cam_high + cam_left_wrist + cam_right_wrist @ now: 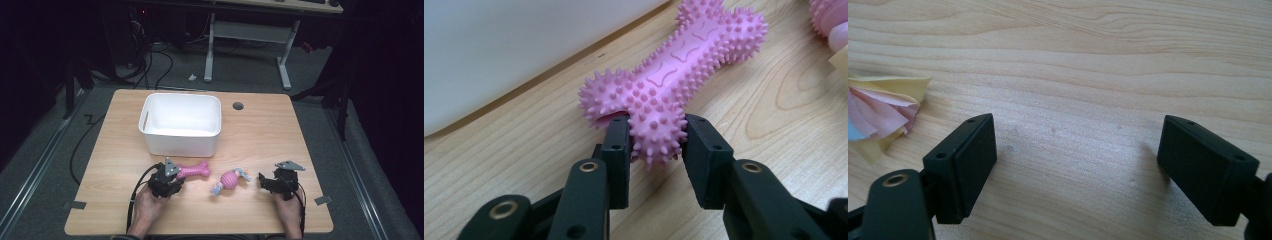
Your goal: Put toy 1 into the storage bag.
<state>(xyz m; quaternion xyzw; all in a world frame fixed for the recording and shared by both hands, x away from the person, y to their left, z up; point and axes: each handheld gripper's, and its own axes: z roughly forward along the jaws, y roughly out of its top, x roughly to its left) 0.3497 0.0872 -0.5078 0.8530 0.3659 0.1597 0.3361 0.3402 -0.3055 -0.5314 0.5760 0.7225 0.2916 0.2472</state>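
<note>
White bin [180, 125] beside pink-blue rope toy [229, 181]

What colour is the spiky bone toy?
Pink; the bone toy shows best in the left gripper view.

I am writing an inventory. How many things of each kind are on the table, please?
Toys: 2, a pink bone held in the left gripper, and a ball toy
Bins: 1, white
Grippers: 2, the right gripper open
Total: 5
</note>
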